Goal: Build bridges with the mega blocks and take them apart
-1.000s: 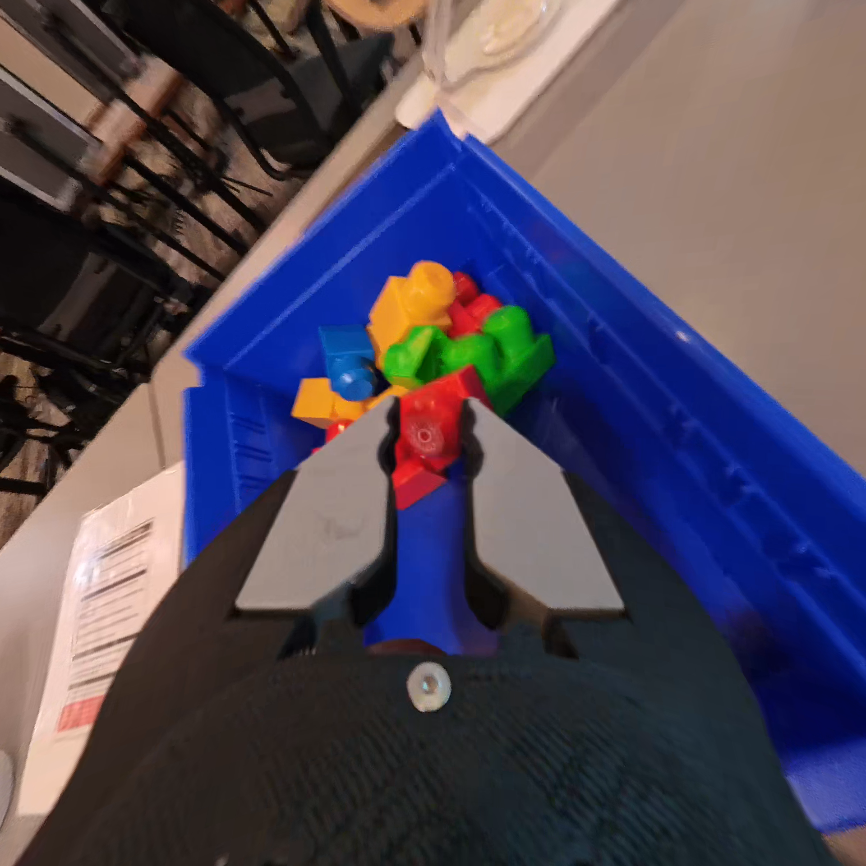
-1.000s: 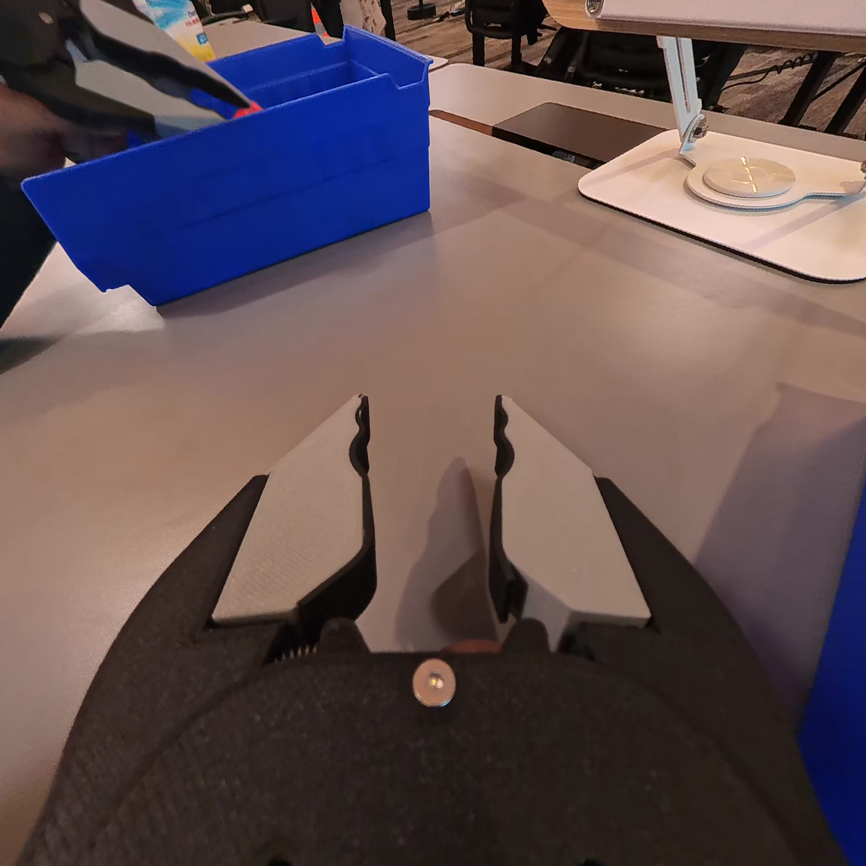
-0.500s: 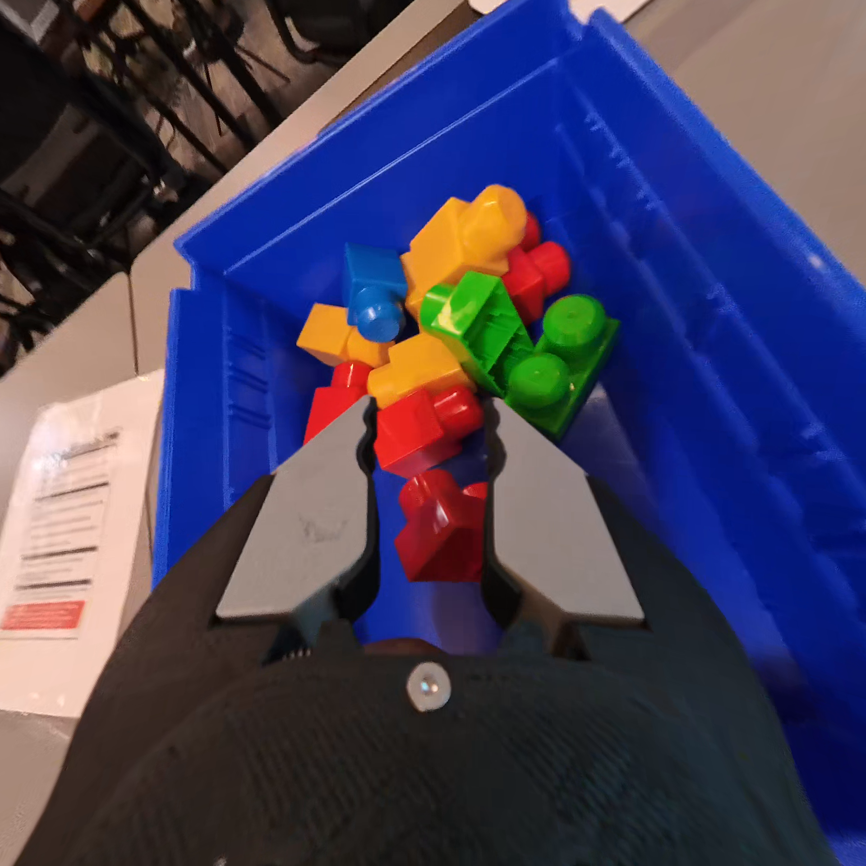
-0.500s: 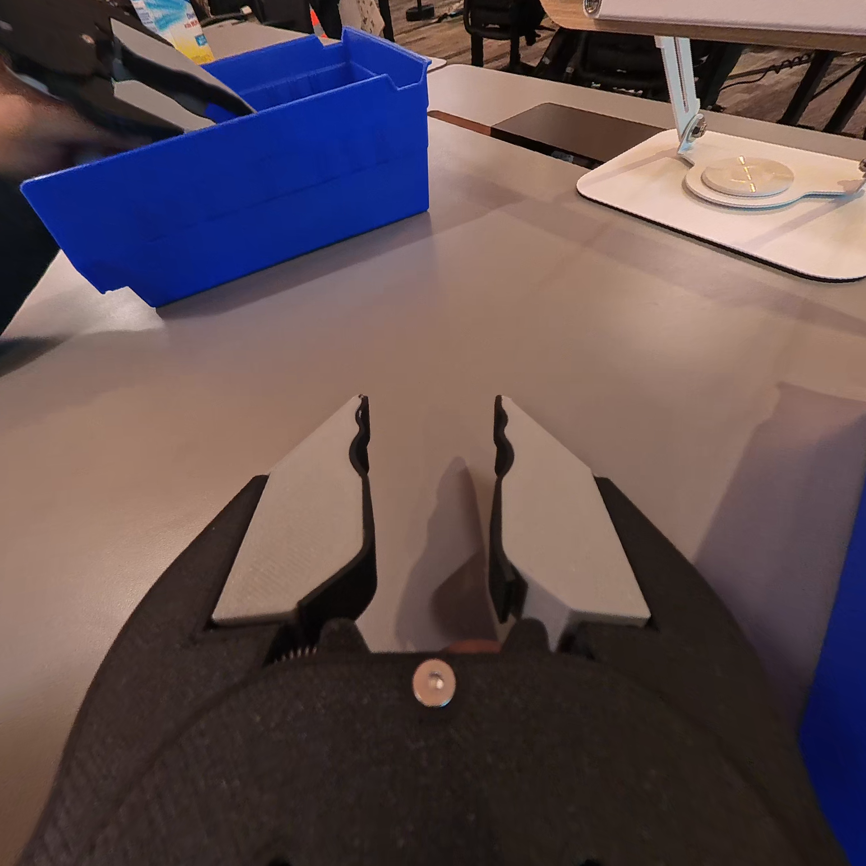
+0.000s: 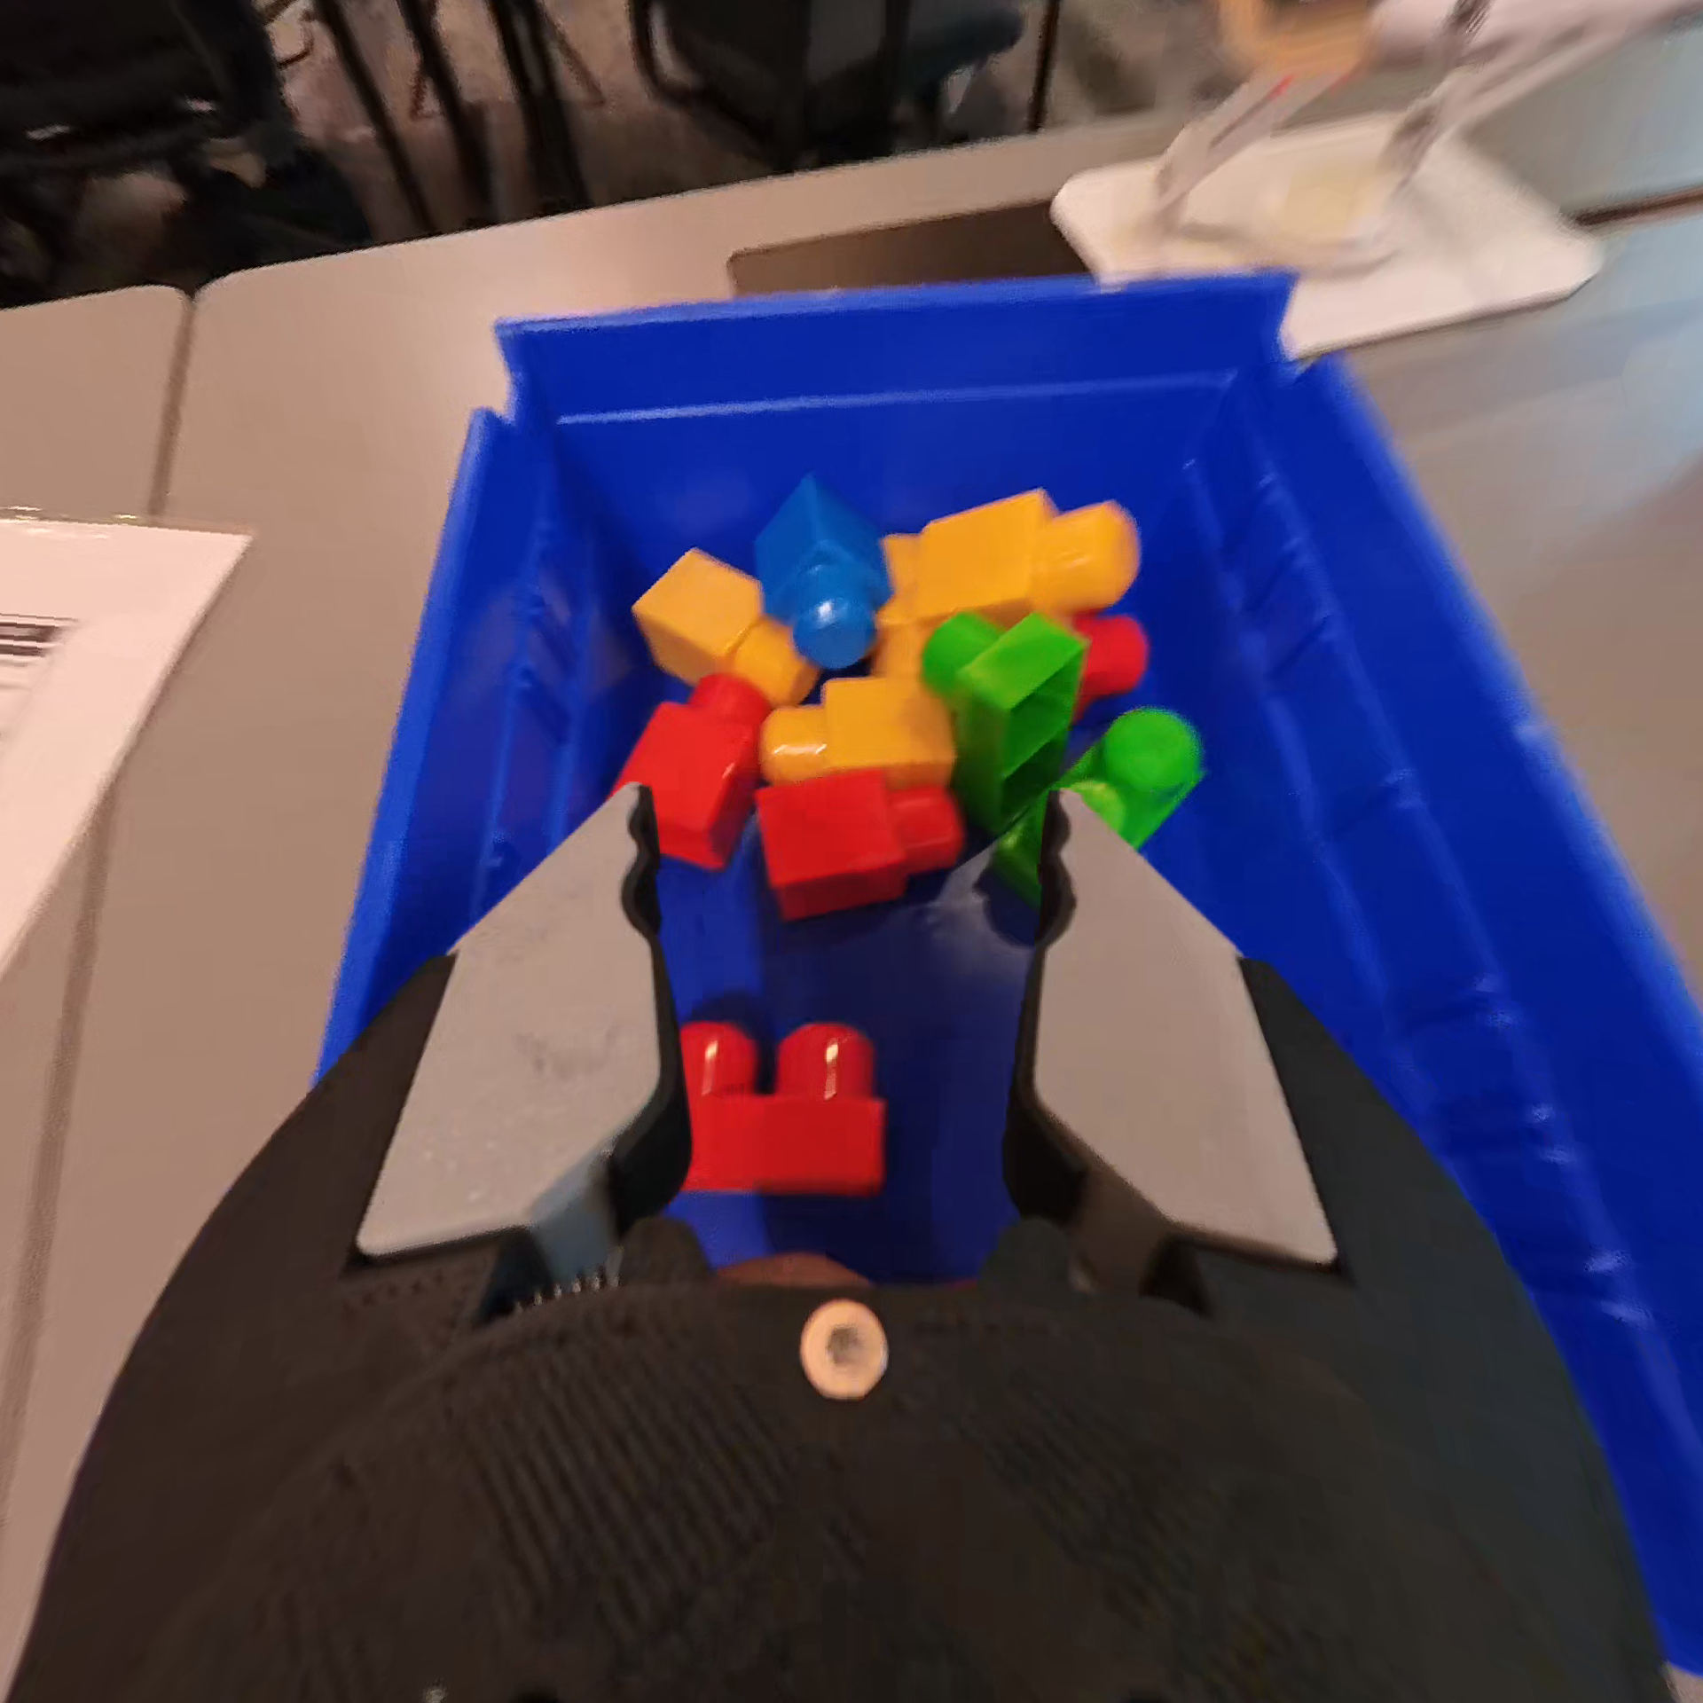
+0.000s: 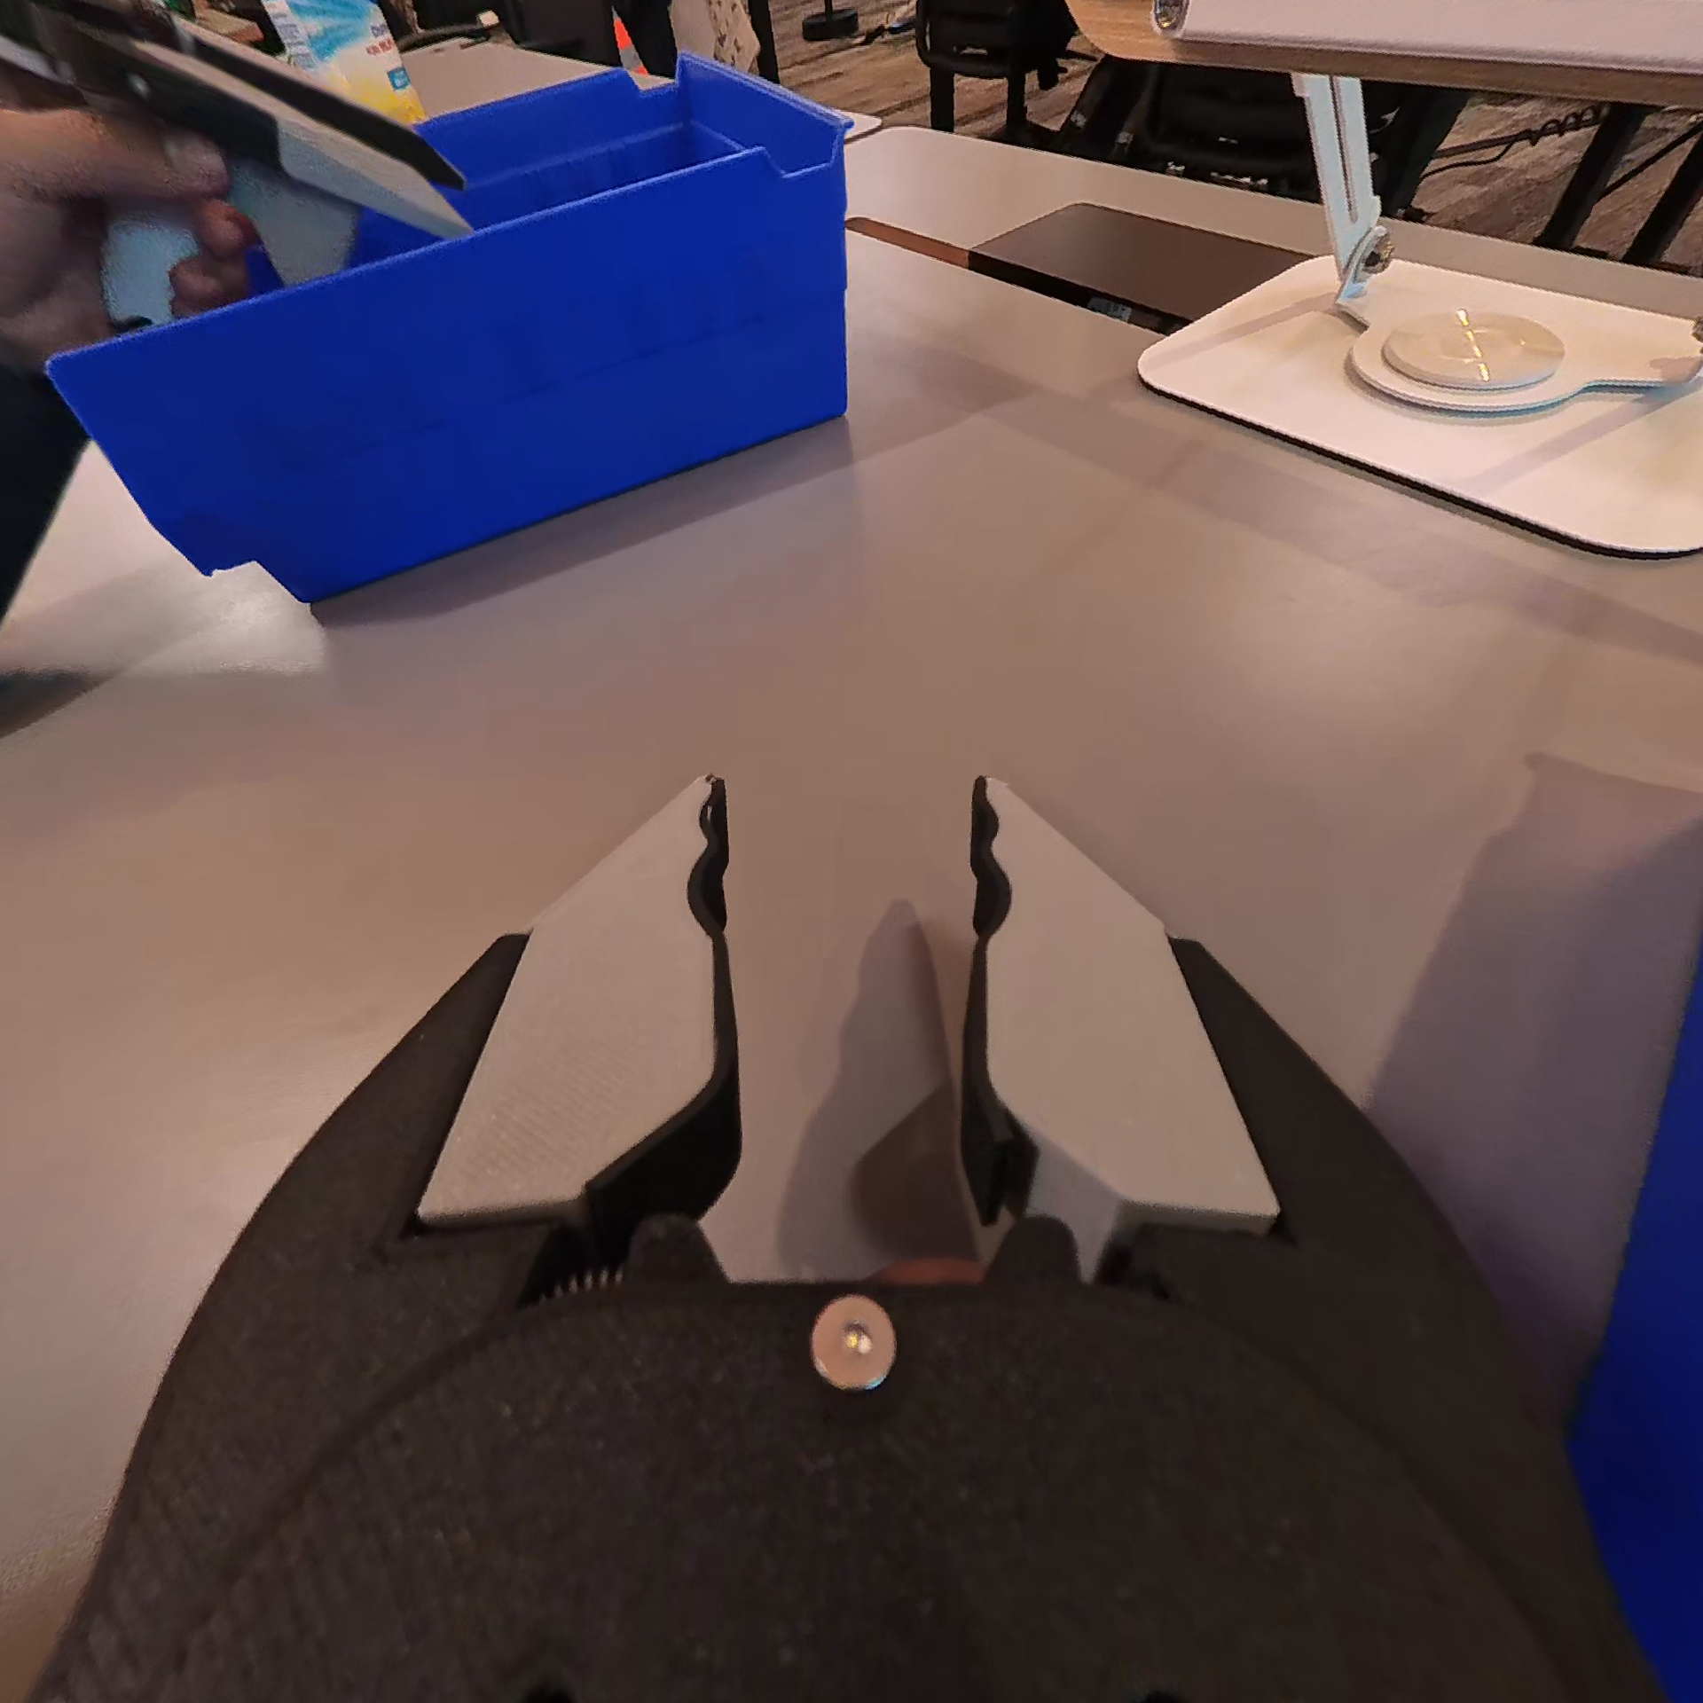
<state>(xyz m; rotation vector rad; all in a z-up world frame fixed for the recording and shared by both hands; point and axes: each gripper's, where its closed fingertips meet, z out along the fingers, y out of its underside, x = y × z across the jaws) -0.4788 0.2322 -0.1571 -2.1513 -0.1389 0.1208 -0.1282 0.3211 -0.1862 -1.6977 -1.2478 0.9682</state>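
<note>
- Left gripper hangs over the blue bin, jaws wide and holding nothing
- A red two-stud block lies loose on the bin floor between the jaws, close to their base; the mixed pile of blocks sits just beyond the tips
- Right gripper hovers over bare worktop, jaws half open, empty
- Risk: closing too near the pile could catch two blocks together, or a tip could knock the red block away
</note>
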